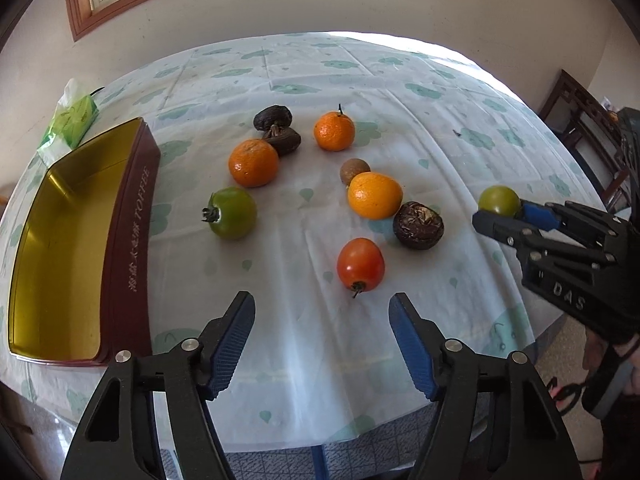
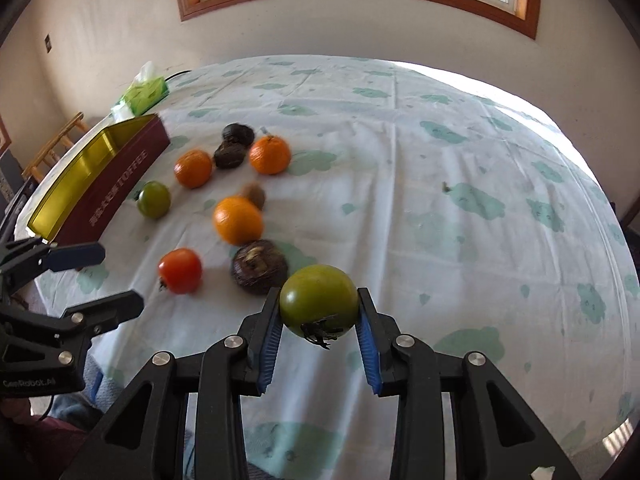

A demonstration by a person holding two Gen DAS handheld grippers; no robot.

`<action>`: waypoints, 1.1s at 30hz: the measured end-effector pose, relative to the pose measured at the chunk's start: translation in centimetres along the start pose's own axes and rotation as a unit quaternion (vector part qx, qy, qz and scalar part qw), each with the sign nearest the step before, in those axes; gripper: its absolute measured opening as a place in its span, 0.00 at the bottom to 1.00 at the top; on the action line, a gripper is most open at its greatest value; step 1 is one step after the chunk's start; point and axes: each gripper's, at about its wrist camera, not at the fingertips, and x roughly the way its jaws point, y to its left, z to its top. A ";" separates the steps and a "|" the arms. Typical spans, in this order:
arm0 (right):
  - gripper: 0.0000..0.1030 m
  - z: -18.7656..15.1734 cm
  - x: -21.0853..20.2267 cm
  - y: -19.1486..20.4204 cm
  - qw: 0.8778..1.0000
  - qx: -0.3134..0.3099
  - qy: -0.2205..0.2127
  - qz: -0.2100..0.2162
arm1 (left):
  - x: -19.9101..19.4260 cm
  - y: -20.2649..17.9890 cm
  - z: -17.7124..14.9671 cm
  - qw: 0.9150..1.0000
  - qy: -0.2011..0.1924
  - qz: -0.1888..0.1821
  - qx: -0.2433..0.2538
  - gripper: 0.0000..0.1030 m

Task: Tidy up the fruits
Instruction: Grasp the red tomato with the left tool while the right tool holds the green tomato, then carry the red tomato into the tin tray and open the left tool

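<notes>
Right wrist | right tongs [image 2: 319, 312] clamp green tomato [image 2: 318, 300]; left tongs [image 1: 322, 336] apart | oranges: three

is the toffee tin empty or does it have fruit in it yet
Empty as far as it shows: the tin has only bare gold lining inside, though its near wall hides part of the floor in both views.

Far fruits [image 2: 236, 148] blurred
</notes>
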 end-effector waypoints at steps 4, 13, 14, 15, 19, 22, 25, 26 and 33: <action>0.31 1.5 1.9 -2.4 0.999 0.025 -0.015 -0.017 | 0.8 -0.7 0.9 1.000 0.006 -0.011 0.007 0.60; 0.31 3.4 5.3 -4.0 0.999 0.029 -0.021 -0.034 | 3.2 -1.6 1.8 0.999 0.032 -0.017 0.001 0.44; 0.31 3.4 5.5 -4.1 0.999 0.028 -0.020 -0.035 | 3.4 -1.7 1.9 0.999 0.033 -0.018 0.002 0.41; 0.31 3.4 5.6 -4.1 0.999 0.027 -0.020 -0.035 | 3.5 -1.8 2.0 0.999 0.033 -0.018 0.002 0.39; 0.32 3.1 5.9 -4.1 0.999 0.030 -0.022 -0.034 | 3.9 -1.9 2.1 0.999 0.033 -0.013 0.003 0.31; 0.32 3.1 5.9 -4.1 0.999 0.030 -0.024 -0.034 | 3.9 -2.0 2.0 1.000 0.028 -0.010 0.008 0.30; 0.32 3.1 5.9 -4.1 0.999 0.029 -0.024 -0.035 | 3.8 -1.9 2.1 1.000 0.027 -0.014 0.009 0.30; 0.33 3.1 5.9 -4.0 0.999 0.029 -0.025 -0.036 | 3.7 -1.8 2.1 1.000 0.026 -0.015 0.007 0.30; 0.33 3.2 5.9 -3.9 0.999 0.021 -0.025 -0.043 | 0.8 0.8 3.4 1.000 -0.007 -0.006 -0.012 0.30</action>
